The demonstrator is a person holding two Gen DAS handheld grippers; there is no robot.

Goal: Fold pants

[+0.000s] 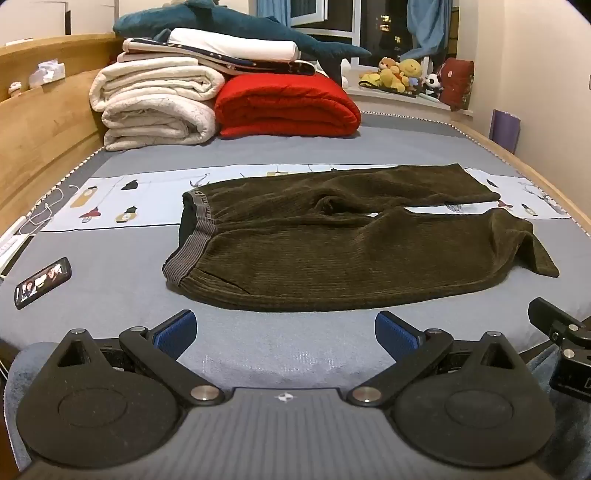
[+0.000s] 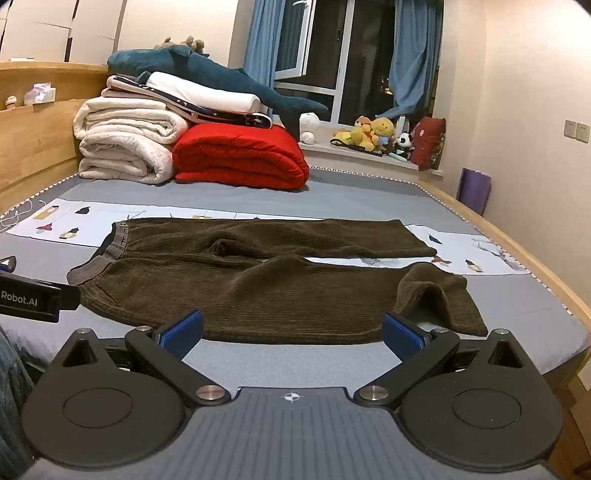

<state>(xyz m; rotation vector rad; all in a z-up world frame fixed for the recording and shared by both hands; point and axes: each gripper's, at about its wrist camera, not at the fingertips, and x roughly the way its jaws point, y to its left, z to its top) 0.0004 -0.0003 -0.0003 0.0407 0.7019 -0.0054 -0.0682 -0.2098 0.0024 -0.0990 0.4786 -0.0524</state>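
Dark olive corduroy pants (image 1: 354,243) lie flat across the bed (image 1: 122,258), unfolded, waistband (image 1: 192,240) toward 9 o'clock and legs running toward 3 o'clock. The two legs part beyond the crotch, leaving a narrow wedge of the printed sheet (image 1: 110,199) visible between them. The far leg lies straight; the hem of the near leg (image 1: 532,251) is turned over on itself at 3 o'clock. The grey ribbed waistband gapes, showing a dark lining.

Left gripper (image 1: 284,332): jaws spread wide, blue pads (image 1: 177,332) on either side of bare bed cover, holding nothing, short of the near edge of the pants. In the left wrist view, part of the right gripper's frame enters at 3 o'clock.

Right gripper (image 2: 291,334): jaws likewise wide and empty. In the right wrist view its pads (image 2: 402,334) sit just at the near edge of the pants, the right pad close to the turned-over hem (image 2: 439,306); whether they touch the cloth cannot be told. The left gripper's body, lettered "Robot.AI", shows at 9 o'clock.

A phone (image 1: 42,282) with a lit screen lies on the bed at 9 o'clock of the waistband, well apart from it. At 12 o'clock, beyond the pants, are stacked white blankets (image 1: 155,107), a folded red quilt (image 1: 288,107) beside them, and a blue plush shark (image 1: 229,27) on top. Stuffed toys (image 1: 399,74) sit on the windowsill at 1 o'clock.
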